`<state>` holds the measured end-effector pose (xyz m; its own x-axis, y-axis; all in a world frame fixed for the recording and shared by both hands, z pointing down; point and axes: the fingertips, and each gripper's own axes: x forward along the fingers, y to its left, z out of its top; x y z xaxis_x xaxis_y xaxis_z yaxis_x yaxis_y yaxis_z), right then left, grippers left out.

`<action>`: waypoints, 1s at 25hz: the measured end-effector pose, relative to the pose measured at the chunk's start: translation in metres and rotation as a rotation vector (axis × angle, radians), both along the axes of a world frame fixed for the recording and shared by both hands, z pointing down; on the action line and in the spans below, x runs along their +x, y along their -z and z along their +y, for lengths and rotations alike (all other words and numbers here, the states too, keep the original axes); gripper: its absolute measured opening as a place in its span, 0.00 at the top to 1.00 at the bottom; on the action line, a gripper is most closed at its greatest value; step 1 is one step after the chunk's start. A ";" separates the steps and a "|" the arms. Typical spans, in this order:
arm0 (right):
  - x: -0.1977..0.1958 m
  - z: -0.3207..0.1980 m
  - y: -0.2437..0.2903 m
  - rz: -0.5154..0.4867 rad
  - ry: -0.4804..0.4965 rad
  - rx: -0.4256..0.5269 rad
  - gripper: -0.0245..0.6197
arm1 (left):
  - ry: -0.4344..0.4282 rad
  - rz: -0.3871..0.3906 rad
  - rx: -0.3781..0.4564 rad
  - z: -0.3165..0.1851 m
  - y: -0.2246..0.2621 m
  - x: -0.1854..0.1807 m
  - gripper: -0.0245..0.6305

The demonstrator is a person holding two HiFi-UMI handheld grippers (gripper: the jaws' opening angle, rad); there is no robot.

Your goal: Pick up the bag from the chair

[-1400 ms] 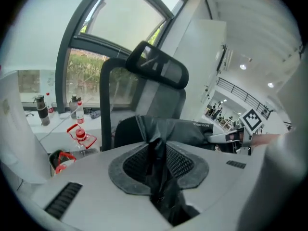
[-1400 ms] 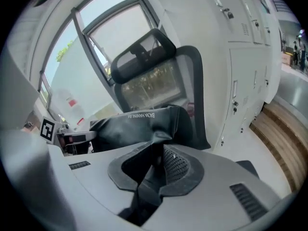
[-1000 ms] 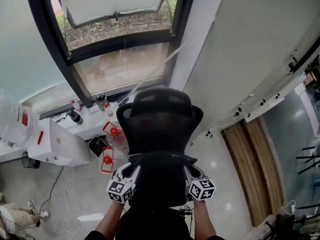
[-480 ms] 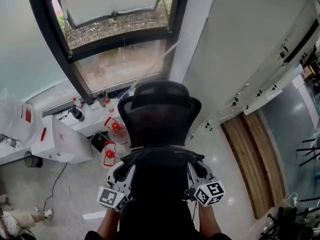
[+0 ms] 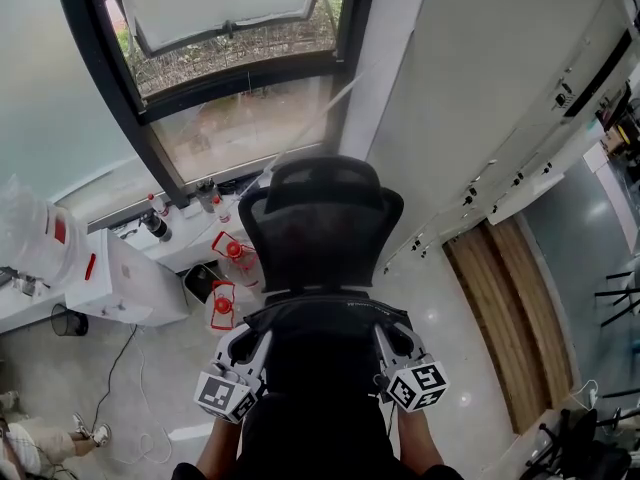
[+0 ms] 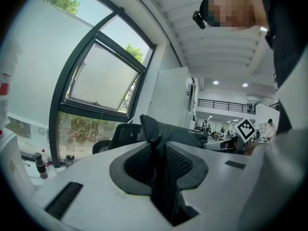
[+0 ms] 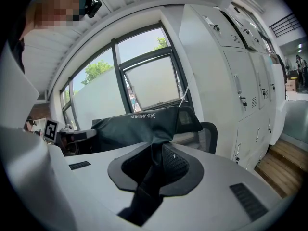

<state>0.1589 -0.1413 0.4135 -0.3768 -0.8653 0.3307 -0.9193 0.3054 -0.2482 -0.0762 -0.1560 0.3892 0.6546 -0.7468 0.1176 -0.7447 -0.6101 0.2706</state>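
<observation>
In front of the black mesh office chair (image 5: 322, 218), forearms side by side, left gripper (image 5: 258, 346) and right gripper (image 5: 388, 344) each clamped on black bag (image 5: 320, 378) fabric, bag held taut between them, contents unseen.

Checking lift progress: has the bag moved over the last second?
Yes. In the head view the bag now looks as wide as the headrest of the chair; a second ago it was narrower, so it has likely risen toward the camera.
</observation>
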 end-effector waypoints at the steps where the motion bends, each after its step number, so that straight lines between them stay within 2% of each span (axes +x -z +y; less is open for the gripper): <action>1: 0.000 0.001 -0.001 0.002 -0.001 -0.001 0.88 | 0.000 0.006 -0.005 0.002 -0.001 0.000 0.85; 10: -0.001 0.011 -0.002 0.012 -0.008 -0.002 0.88 | -0.014 -0.010 -0.003 0.010 -0.001 0.000 0.85; 16: -0.004 0.012 0.006 0.010 -0.012 0.021 0.88 | -0.008 0.020 0.021 0.010 0.012 -0.003 0.85; 25: -0.007 0.013 0.009 0.011 -0.018 0.025 0.88 | -0.016 0.021 0.032 0.011 0.015 -0.007 0.85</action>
